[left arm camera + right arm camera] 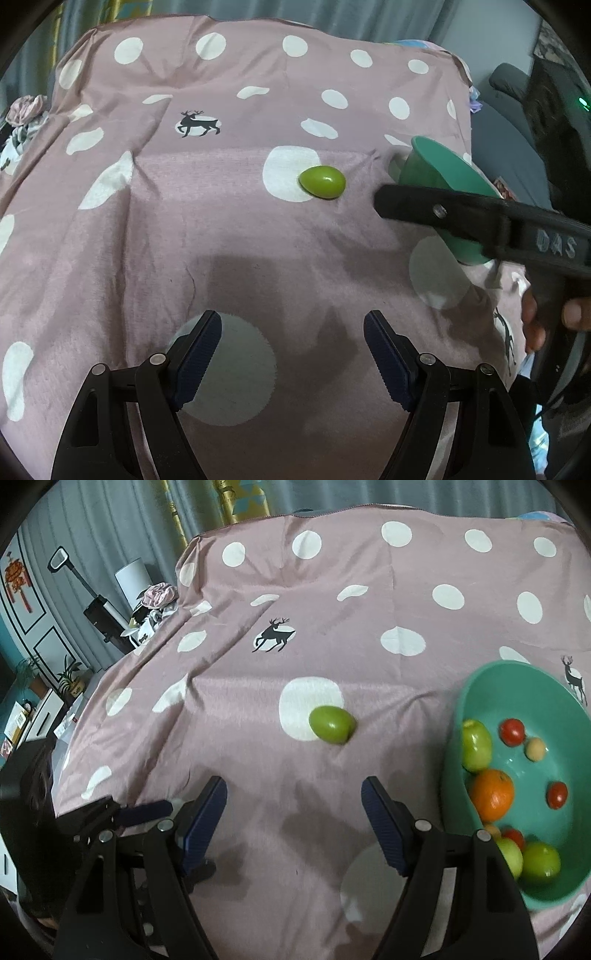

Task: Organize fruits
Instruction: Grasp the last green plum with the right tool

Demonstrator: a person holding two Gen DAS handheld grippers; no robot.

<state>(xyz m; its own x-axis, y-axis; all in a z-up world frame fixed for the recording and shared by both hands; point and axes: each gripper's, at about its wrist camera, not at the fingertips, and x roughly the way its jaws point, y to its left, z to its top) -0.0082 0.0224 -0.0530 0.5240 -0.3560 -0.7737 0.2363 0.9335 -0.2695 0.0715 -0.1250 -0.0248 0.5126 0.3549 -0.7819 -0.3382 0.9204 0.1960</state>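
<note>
A green fruit (pixel 322 181) lies alone on the pink dotted cloth; it also shows in the right wrist view (pixel 332 724). A teal bowl (pixel 476 701) stands to its right and holds green fruits, an orange (pixel 493 794) and small red fruits. In the left wrist view the bowl (pixel 428 162) is partly hidden by the other gripper's body. My left gripper (pixel 292 350) is open and empty, well short of the green fruit. My right gripper (pixel 294 819) is open and empty, below the fruit and left of the bowl.
The pink cloth (pixel 332 609) with white dots and deer prints covers the whole surface. At the far left are a clothes pile (pixel 159 598), a white lamp (pixel 131 578), shelves and plants. A grey chair (pixel 509 88) stands beyond the right edge.
</note>
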